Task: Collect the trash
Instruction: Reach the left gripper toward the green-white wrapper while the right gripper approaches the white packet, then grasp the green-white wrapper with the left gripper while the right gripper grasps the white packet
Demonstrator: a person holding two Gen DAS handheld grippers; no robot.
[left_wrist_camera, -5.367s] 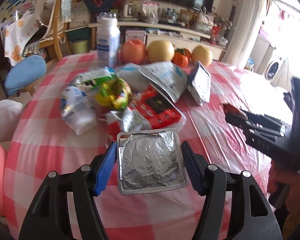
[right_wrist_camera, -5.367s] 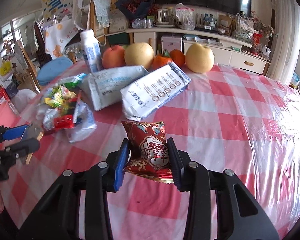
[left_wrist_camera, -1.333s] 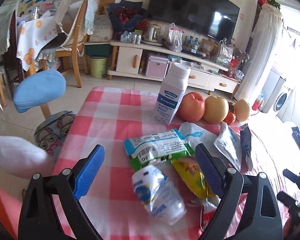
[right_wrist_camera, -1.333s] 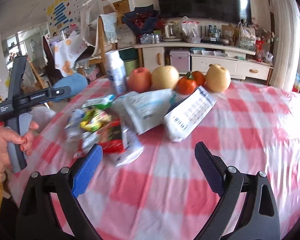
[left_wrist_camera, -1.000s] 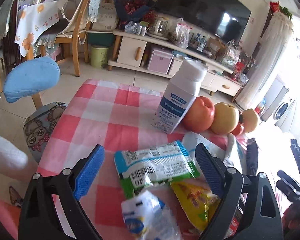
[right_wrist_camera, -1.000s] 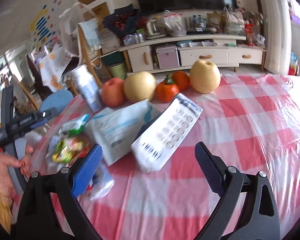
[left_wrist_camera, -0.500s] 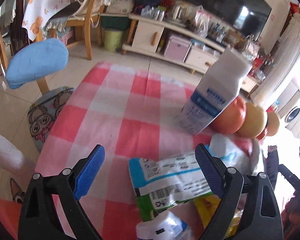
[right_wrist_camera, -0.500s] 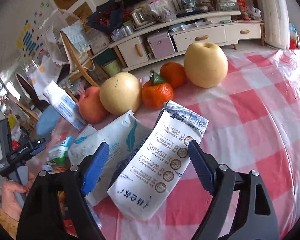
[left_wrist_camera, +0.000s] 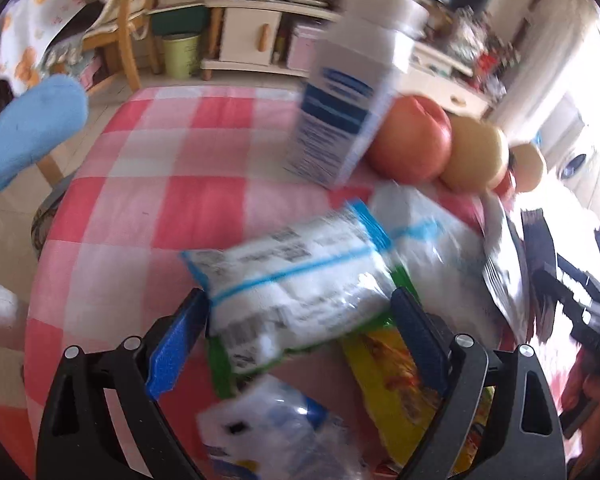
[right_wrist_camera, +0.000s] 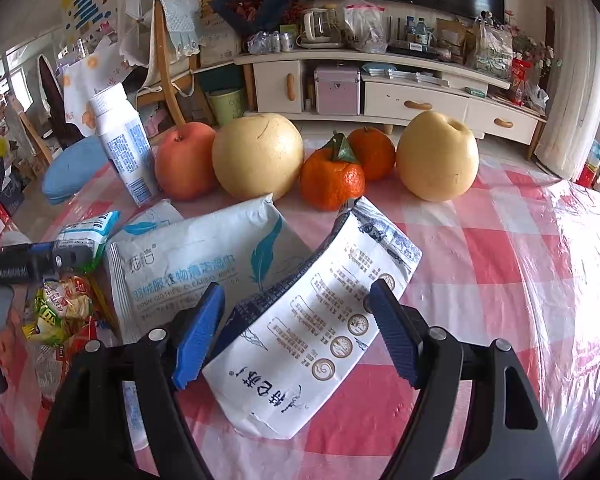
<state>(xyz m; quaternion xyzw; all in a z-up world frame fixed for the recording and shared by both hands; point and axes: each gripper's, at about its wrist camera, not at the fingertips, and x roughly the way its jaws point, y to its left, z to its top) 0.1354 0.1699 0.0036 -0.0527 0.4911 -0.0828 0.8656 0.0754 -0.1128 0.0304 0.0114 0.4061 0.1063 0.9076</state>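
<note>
Both grippers advanced, two pears (right_wrist_camera: 257,155), two oranges (right_wrist_camera: 332,179)

We find bare checked counter (right_wrist_camera: 520,248) to the right of the white printed pouch (right_wrist_camera: 320,320), wide enough to pass. Behind it a row of fruit (right_wrist_camera: 260,156) and the milk bottle (right_wrist_camera: 124,148) block the far side; to its left, wrappers (right_wrist_camera: 60,308) crowd together.
</note>
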